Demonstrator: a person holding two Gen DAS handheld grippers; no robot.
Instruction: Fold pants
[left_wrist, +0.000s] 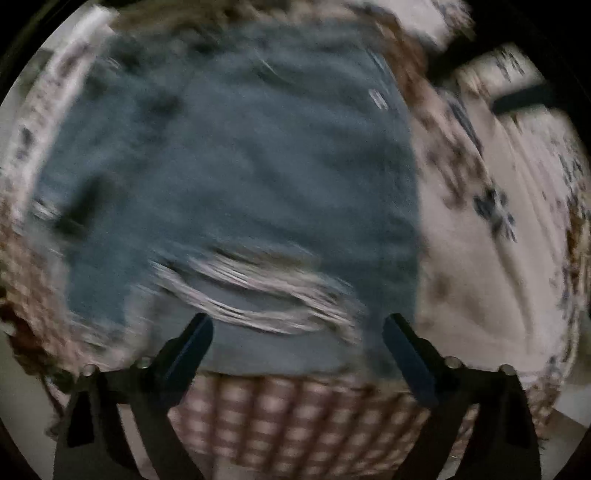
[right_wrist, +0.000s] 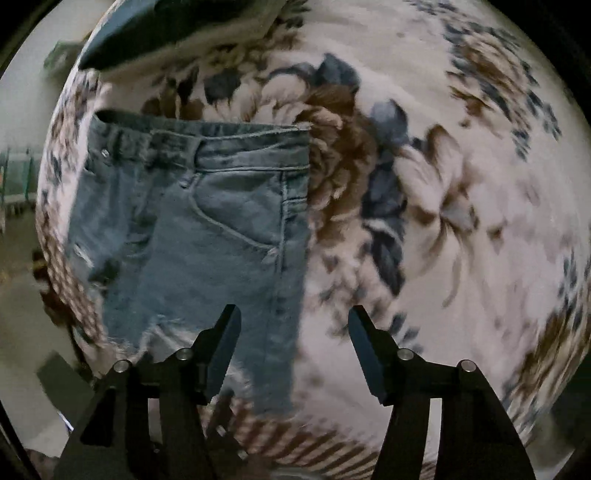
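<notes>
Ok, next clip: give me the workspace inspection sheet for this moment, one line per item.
Surface: floral blanket, cream with brown and blue flowers, checkered border at the near edge.
Job's things: blue jeans lying flat on the blanket, waistband at the far end, ripped patch near the near end; the left wrist view is motion-blurred.
Clutter: dark object at the far edge of the blanket, too blurred to identify.
Grippers: left gripper over the ripped denim, jaws apart, holding nothing; right gripper over the jeans' right edge, jaws apart, holding nothing.
Cables: nothing seen.
Surroundings: dim floor beside the blanket, details unclear.
</notes>
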